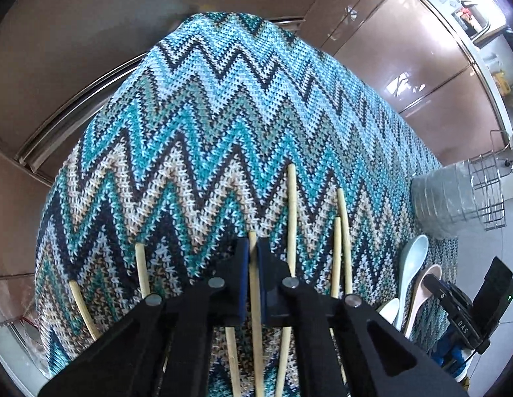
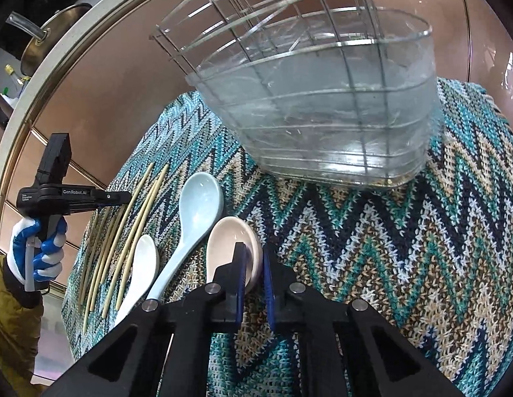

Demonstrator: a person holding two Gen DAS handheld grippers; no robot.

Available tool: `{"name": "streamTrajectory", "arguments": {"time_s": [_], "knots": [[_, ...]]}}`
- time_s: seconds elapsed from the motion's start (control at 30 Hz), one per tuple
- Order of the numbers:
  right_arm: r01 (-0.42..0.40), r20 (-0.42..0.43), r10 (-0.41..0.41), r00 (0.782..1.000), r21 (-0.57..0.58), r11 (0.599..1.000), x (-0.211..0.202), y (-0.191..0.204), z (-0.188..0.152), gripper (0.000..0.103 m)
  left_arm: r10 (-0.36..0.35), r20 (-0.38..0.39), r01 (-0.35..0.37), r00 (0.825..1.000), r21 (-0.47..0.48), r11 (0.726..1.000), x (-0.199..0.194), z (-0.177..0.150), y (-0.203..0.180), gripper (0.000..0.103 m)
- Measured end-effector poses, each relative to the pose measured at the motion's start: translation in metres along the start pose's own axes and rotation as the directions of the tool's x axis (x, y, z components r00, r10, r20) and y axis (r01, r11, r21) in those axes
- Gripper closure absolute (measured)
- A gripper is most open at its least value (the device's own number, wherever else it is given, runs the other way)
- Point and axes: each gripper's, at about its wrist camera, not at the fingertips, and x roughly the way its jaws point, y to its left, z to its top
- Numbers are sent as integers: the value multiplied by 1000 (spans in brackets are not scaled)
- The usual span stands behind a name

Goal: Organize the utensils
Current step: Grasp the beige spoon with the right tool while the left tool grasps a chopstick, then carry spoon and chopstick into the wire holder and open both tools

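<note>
On a zigzag-knit teal cloth (image 1: 223, 106), the left gripper (image 1: 253, 254) clamps a pale bamboo chopstick (image 1: 255, 297) between its blue pads. The right gripper (image 2: 255, 261) pinches the rim of a pink ceramic soup spoon (image 2: 228, 241), beside a light-blue spoon (image 2: 198, 198) and a clear plastic container (image 2: 322, 115).

The surface (image 1: 223, 115) is covered with a knitted cloth in a zigzag pattern: teal, light blue, dark navy, white and beige. The chopsticks (image 1: 292, 215) are pale bamboo yellow. There are three spoons: one light blue spoon (image 2: 198, 205), one pinkish-cream spoon (image 2: 230, 241) and one white spoon (image 2: 142, 261). The left tool (image 1: 253, 248) and the right tool (image 2: 253, 258) are black with dark blue pads. The basket (image 2: 322, 43) is silver wire around a clear container. The glove (image 2: 35, 248) is white and blue, the sleeve (image 2: 12, 324) olive brown. The cabinets (image 1: 405, 66) are glossy brown-pink.
</note>
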Motion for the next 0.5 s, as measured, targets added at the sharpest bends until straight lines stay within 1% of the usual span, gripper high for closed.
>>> {"name": "streamTrajectory", "arguments": {"time_s": [0.1,0.17,0.3,0.37,0.43,0.5], "knots": [[14,35,-13,999,-28,1000,-18,6,-4,95,-10,43,11,999,-5,1000,-13,-9,-2,98],[33,65,-29,997,-56,998,-33,16,-7,95,-34,81,34,996,-7,999,-29,-15,-2,98],[77,135,-64,989,-95,993,-68,38,-14,95,-68,190,66,979,21,998,-72,-33,-9,98],[104,173,-84,981,-110,988,-84,51,-18,95,-94,246,88,965,35,996,-96,-44,-12,98],[121,212,-95,973,-116,986,-101,63,-23,95,-102,303,90,948,51,995,-124,-54,-15,98],[143,250,-110,962,-118,983,-118,73,-27,95,-124,361,104,924,75,992,-152,-64,-21,98]]}}
